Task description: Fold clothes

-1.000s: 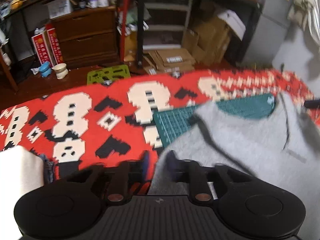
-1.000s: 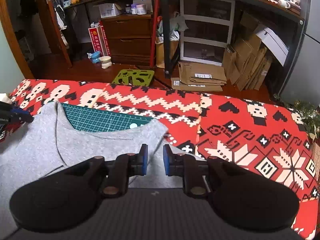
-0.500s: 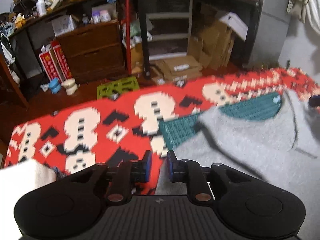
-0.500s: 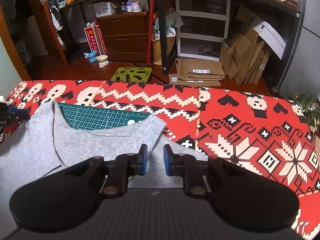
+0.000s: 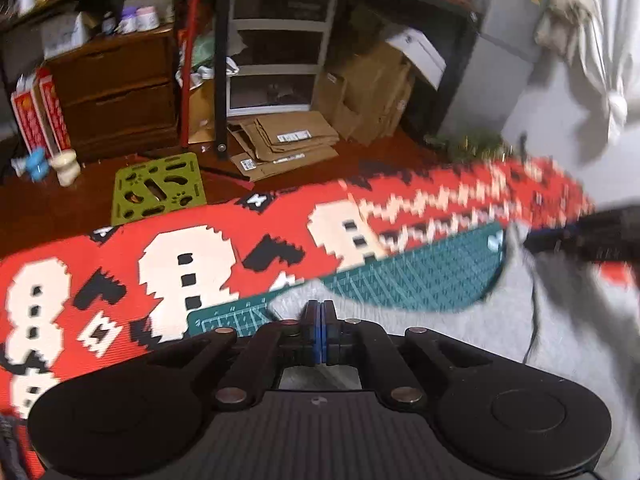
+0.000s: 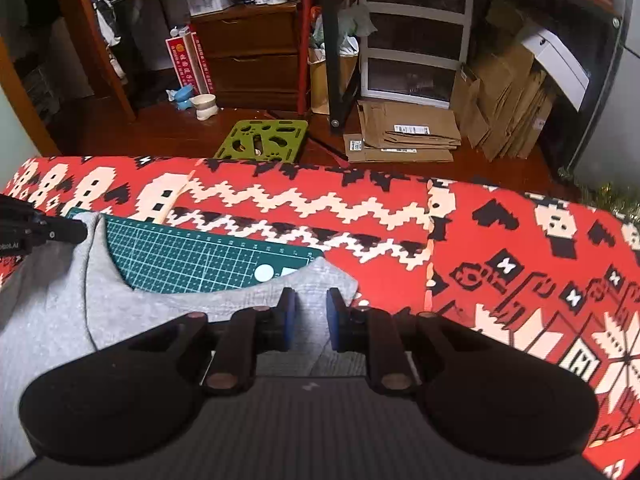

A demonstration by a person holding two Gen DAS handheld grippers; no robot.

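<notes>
Right wrist view: the plain grey knit garment [image 6: 168, 308] is spread flat across the green gridded cutting mat [image 6: 192, 256] and red patterned blanket [image 6: 400, 220], its curved neckline facing the far edge; the right gripper [image 6: 311, 316] is held low over the right shoulder, fingers apart; the left gripper [image 5: 320, 330] is shown pinched together at the left shoulder edge.

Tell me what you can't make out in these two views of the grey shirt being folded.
- Whether the left tongs pinch the grey shirt: left view, closed pads cover the spot.
- Shirt's lower part: both views, hidden behind the tongs' bodies and the frame edge.
- Far end of the red patterned cloth: left view, motion blur.
- Cutting mat: mostly under the shirt.
</notes>
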